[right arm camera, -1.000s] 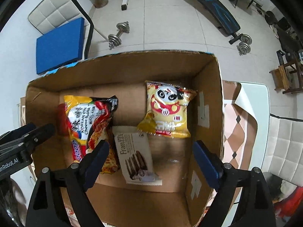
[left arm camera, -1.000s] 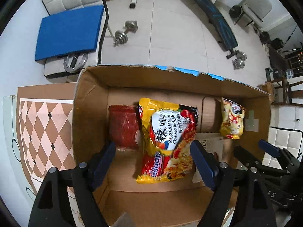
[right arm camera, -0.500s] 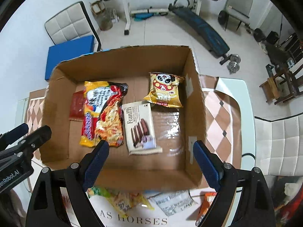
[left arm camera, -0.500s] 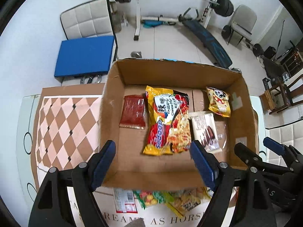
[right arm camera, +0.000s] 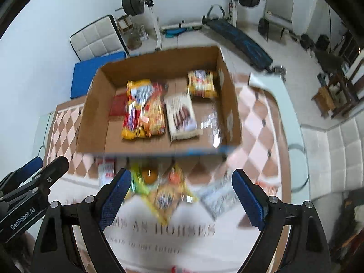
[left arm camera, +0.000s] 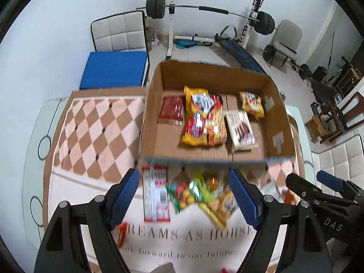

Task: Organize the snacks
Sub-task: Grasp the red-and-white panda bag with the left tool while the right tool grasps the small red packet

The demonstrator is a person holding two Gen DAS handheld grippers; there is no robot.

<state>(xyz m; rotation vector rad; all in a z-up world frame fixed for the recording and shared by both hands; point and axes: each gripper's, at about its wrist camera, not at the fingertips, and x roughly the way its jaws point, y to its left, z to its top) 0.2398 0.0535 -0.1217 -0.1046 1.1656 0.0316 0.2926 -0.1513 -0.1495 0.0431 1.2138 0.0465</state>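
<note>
- Left gripper [left arm camera: 183,195]: its jaws stand apart with nothing between them, pointing steeply down at the loose packets on the near part of the tabletop [left arm camera: 34,159] — free to take the next snack.
- Right gripper [right arm camera: 182,199]: likewise released and empty, hovering just beside the left one over the same heap; each shows at the edge of the other's view.
- Loose snacks under the jaws: a red-and-white packet [left arm camera: 156,195], a bag of coloured sweets [left arm camera: 184,192] and a yellow snack bag [left arm camera: 224,204] lie jumbled on the lettered cloth [left arm camera: 182,236], close in front of the box's near wall. They look like what is left to sort, though blur hides their labels.
- Cardboard box [left arm camera: 150,113]: it sits at the far edge of the tabletop, open on top so packets can be dropped in from above.
- Inside it lie a dark red packet [left arm camera: 171,111], a large yellow noodle pack [left arm camera: 203,119], a white wafer pack [left arm camera: 240,129] and a small yellow bag [left arm camera: 252,104] towards the far right corner — flat and roughly side by side, which leaves bare floor along the near wall for more.
</note>
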